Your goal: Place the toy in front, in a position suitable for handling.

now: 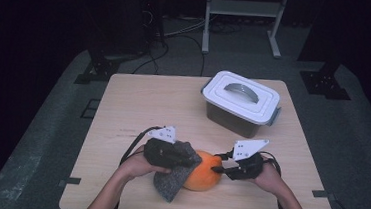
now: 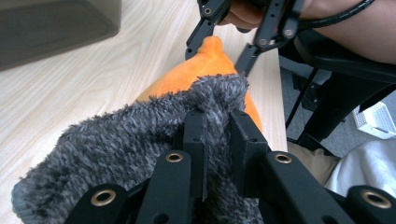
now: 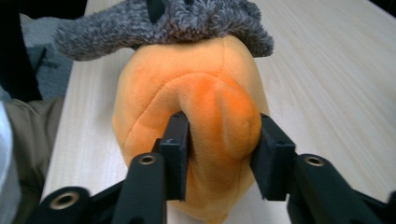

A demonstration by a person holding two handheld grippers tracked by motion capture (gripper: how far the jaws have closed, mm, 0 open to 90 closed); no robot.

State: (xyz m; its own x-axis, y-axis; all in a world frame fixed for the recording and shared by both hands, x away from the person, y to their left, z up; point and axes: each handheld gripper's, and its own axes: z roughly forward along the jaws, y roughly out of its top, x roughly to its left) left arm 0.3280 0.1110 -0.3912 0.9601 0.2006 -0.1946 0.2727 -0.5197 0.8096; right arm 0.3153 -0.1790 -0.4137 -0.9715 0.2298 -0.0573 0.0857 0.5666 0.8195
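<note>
The orange plush toy (image 1: 203,172) lies at the bench's (image 1: 138,101) near edge. The right gripper (image 3: 218,156) has its 2 jaws clamped on a bulge, steadying it, while the left gripper (image 2: 219,140), jaws pinching the grey fuzzy cloth (image 2: 116,154), drapes it over.

One orange plush toy (image 1: 203,172), one grey fuzzy cloth (image 1: 173,181), one lidded box (image 1: 241,103).

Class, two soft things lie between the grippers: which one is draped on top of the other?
The grey fuzzy cloth, pinched by the left gripper, lies over the orange plush toy, which the right gripper clamps.
</note>
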